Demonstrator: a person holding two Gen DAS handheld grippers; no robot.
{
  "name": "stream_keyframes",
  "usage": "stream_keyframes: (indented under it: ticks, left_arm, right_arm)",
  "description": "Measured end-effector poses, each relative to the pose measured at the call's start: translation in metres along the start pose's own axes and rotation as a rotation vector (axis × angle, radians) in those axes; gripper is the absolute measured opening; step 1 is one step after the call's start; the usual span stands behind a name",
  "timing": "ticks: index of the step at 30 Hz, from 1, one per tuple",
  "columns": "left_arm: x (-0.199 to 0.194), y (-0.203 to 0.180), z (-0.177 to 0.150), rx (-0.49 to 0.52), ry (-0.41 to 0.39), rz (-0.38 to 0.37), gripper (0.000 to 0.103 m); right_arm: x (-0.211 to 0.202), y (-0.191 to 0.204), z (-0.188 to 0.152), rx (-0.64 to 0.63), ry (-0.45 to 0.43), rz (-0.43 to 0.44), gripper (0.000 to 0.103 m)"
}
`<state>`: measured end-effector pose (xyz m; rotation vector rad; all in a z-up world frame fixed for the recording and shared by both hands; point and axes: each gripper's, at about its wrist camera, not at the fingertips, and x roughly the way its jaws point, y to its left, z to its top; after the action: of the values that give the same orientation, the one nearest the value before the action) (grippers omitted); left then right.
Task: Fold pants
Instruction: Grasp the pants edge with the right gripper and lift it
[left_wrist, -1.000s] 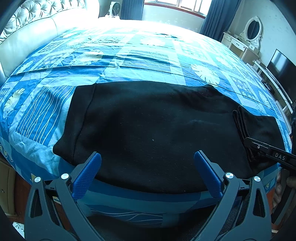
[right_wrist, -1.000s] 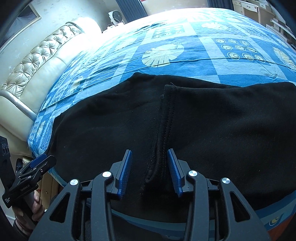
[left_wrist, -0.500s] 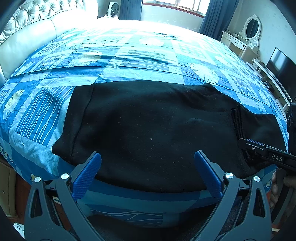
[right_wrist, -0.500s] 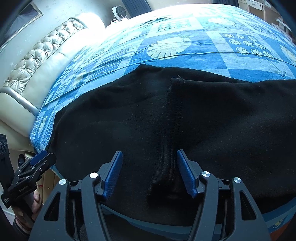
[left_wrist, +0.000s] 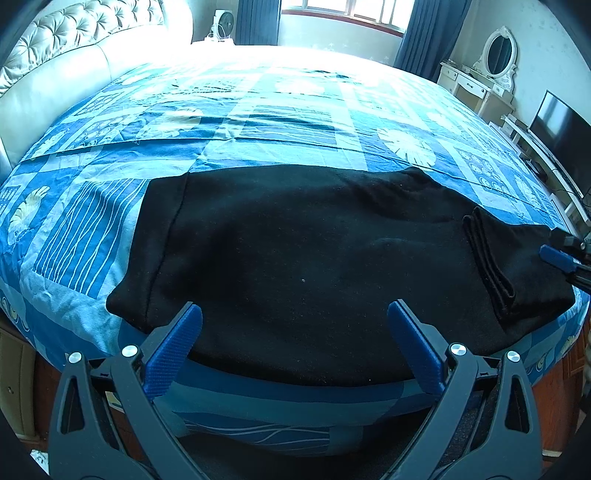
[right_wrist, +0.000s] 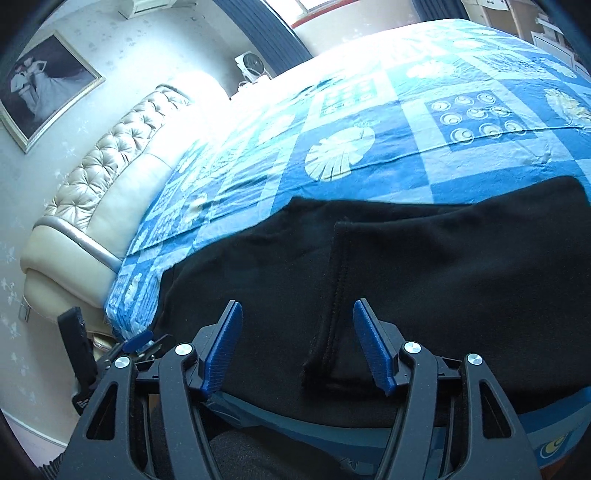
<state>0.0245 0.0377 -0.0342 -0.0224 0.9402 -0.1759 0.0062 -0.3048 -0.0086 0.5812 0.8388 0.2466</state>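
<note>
We take the black fleece pants (left_wrist: 303, 258) as our landmark. They lie flat along the near edge of the bed, on the blue patchwork bedspread with white leaf prints (left_wrist: 288, 125), folded lengthwise into one long dark band.

Far to the left of the pants, beyond the bedspread, we see the cream tufted leather headboard (left_wrist: 55, 62) curving round the bed. At the left end of the pants a stitched hem crosses the cloth.

Just in front of the pants' near edge, towards their left and middle, we hold the left gripper (left_wrist: 295, 343). Its blue-padded fingers (left_wrist: 177, 347) are spread wide with nothing between them, and they hang clear of the cloth.

Towards the right end of the pants a doubled thick seam edge (right_wrist: 332, 314) runs from the far side to the near edge, where the cloth laps over itself. Our right gripper (right_wrist: 299, 347) sits over the near end of that seam. Its fingers (right_wrist: 373, 350) have just been opening; the seam lies between them, but the pads stand apart from it on both sides, so the cloth is released.

Beyond the right end of the pants, by the wall, stand a white dressing table with an oval mirror (left_wrist: 495, 66) and a dark flat screen (left_wrist: 561, 125).
</note>
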Motion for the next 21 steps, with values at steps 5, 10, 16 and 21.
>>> stream_keyframes:
  ticks: [5,10,16,21]
  left_arm:
    - [0.001,0.002,0.000,-0.018,0.009,-0.014,0.100]
    - [0.005,0.001,-0.002,-0.037,0.031,-0.031,0.100]
    - [0.008,-0.002,-0.006,-0.016,0.040,-0.031,0.100]
    - [0.011,-0.002,-0.007,-0.021,0.055,-0.039,0.100]
  right_arm:
    - [-0.067,-0.087,0.043,0.167,-0.176,-0.034,0.070]
    - [-0.079,-0.193,0.058,0.411,-0.180,-0.056,0.070]
    - [-0.034,-0.240,0.046,0.543,-0.075,0.052,0.060]
    - [-0.011,-0.245,0.038,0.574,-0.040,0.119,0.037]
